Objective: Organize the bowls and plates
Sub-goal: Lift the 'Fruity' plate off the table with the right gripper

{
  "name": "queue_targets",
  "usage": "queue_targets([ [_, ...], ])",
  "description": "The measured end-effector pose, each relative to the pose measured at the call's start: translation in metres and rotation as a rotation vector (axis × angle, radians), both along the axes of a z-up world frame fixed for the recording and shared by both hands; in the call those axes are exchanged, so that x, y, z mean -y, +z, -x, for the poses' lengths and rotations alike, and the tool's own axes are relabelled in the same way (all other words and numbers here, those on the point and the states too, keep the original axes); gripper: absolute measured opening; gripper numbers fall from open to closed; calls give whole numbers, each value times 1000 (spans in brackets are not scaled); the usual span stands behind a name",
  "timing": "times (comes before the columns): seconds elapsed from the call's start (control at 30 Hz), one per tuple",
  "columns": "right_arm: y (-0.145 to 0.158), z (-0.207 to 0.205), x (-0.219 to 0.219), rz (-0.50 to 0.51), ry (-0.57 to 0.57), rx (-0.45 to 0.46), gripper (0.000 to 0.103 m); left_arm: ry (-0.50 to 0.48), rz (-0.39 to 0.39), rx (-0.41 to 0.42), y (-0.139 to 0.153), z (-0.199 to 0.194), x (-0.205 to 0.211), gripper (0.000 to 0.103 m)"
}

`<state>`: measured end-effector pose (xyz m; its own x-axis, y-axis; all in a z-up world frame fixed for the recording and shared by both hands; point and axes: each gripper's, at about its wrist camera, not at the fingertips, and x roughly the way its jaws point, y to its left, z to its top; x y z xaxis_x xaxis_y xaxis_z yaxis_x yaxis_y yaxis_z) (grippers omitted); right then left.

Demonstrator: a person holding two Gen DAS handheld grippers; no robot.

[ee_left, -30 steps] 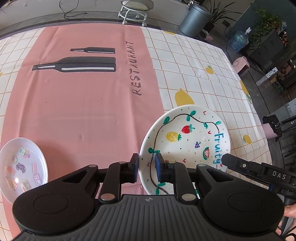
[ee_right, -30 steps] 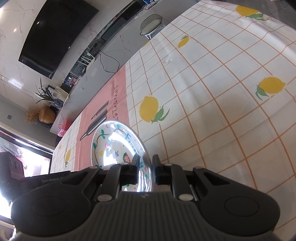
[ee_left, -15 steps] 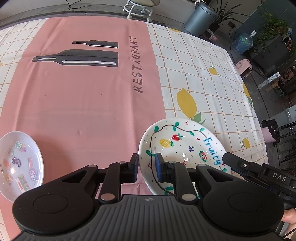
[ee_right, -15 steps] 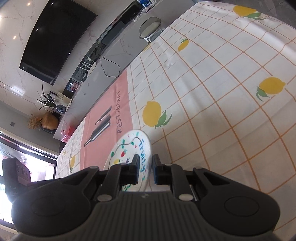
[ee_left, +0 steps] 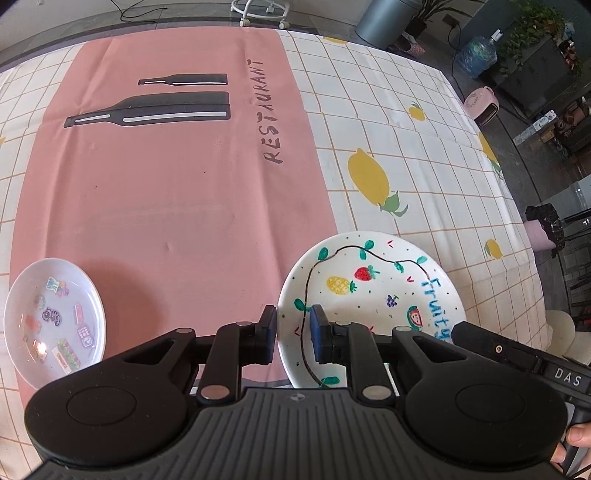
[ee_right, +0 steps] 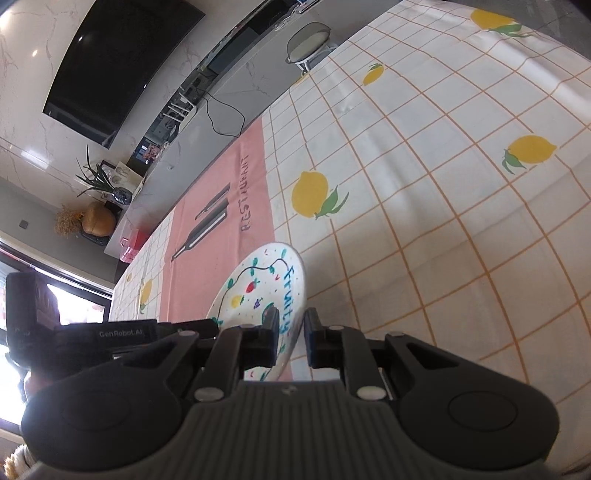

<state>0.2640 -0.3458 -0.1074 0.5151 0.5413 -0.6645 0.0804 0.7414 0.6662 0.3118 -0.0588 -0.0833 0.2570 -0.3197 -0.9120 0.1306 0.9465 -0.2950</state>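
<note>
A white plate painted with fruit, a vine and the blue word "Fruity" is held between both grippers above the tablecloth. My left gripper is shut on its near left rim. My right gripper is shut on the opposite rim, beside the lettering; the plate looks tilted in the right wrist view. The right gripper's black body shows at the plate's right edge in the left wrist view. A small white plate with coloured stickers lies on the pink cloth at the left.
A pink runner printed with bottles and "RESTAURANT" covers the table's middle, over a lemon-checked cloth. Beyond the far edge stand a stool and a grey bin. A person's fingers grip the right handle.
The fruit plate has slid down and nearer in the left wrist view, showing more tablecloth beyond it. In the right wrist view its face has tilted from a glaring, broad view to a narrower one.
</note>
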Motion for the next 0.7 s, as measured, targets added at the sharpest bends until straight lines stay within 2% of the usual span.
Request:
queue_targets([
  [0.13, 5, 14, -10, 12, 32, -1, 14, -33, -32, 10, 2, 5, -1, 23],
  [0.37, 12, 23, -19, 20, 58, -12, 14, -70, -34, -17, 0, 13, -7, 23],
  [0.7, 6, 49, -34, 38, 105, -42, 15, -137, -69, -41, -9, 23, -7, 23],
])
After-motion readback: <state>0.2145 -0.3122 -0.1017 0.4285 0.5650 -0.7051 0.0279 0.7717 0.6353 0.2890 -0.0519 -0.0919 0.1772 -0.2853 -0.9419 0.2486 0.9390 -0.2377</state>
